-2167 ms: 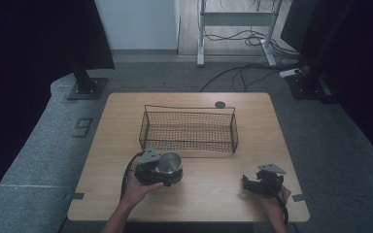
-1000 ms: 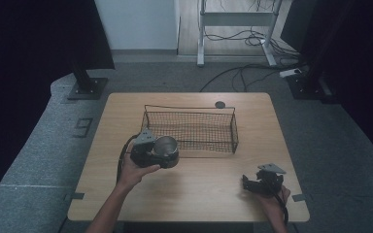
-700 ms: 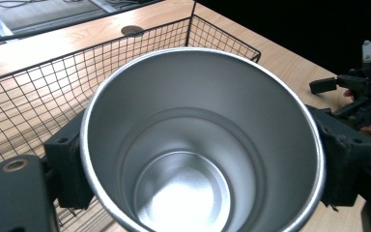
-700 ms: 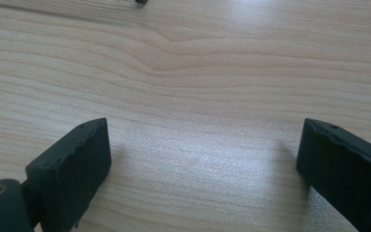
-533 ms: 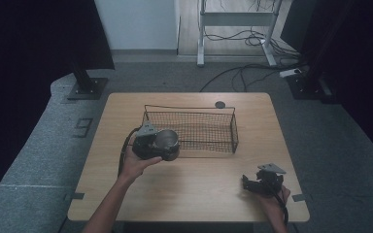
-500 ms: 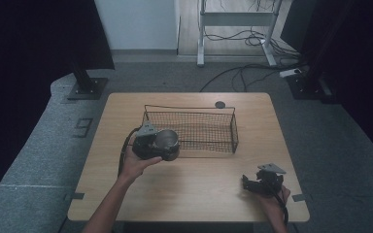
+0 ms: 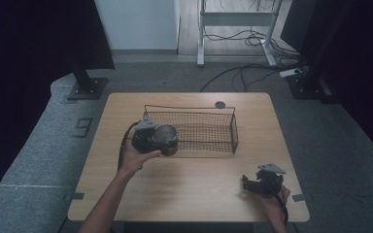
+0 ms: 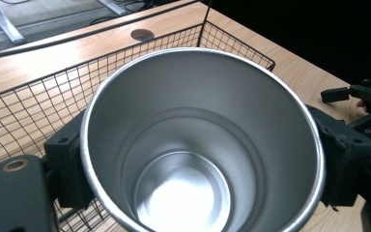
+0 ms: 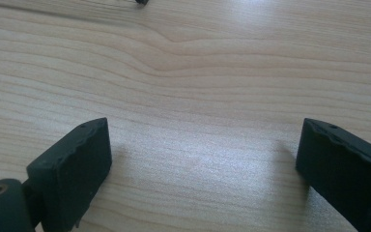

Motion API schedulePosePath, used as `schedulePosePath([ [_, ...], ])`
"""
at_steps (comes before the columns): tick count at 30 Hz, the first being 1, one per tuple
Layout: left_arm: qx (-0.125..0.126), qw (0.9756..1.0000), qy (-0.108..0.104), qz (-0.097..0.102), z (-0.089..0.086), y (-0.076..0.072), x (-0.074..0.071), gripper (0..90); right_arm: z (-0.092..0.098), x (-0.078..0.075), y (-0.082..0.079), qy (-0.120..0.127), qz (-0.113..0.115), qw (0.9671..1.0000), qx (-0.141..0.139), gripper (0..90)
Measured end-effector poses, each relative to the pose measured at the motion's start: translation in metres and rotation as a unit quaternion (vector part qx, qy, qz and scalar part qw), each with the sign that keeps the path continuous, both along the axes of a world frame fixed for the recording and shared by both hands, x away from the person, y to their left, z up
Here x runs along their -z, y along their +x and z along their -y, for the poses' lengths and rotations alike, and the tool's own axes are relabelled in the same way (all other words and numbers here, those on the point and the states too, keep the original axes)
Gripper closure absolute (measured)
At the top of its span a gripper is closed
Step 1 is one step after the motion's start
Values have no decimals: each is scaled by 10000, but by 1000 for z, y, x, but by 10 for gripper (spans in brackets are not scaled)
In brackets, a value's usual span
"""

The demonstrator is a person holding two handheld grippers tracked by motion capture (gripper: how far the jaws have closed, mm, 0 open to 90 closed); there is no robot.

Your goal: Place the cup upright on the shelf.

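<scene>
The left tongs (image 7: 161,141) are gripping a steel cup (image 8: 198,145) by its sides, carrying it over the near left edge of the wire basket (image 7: 209,130); lowering and release remain. The right tongs (image 7: 253,183), jaws apart, are resting on the tabletop (image 7: 194,189).

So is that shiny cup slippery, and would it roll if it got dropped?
Probably slippery: the cup looks like smooth bare metal, so the left gripper squeezes it from both sides. It seems stiff, not squashed at all. Being round, it would likely roll on the table, less so inside the basket.
</scene>
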State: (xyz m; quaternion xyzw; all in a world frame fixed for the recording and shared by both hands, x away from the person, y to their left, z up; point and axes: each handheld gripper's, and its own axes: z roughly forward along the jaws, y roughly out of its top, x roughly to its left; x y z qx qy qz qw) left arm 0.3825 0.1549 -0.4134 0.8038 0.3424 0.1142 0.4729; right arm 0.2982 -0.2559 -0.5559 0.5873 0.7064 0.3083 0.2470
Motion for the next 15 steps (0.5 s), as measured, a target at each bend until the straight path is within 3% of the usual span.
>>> schedulePosePath([
  [15, -75, 10000, -10, 38, -2, 11, -8, 146, 0, 0, 0, -4, -7, 10000, -7, 55],
])
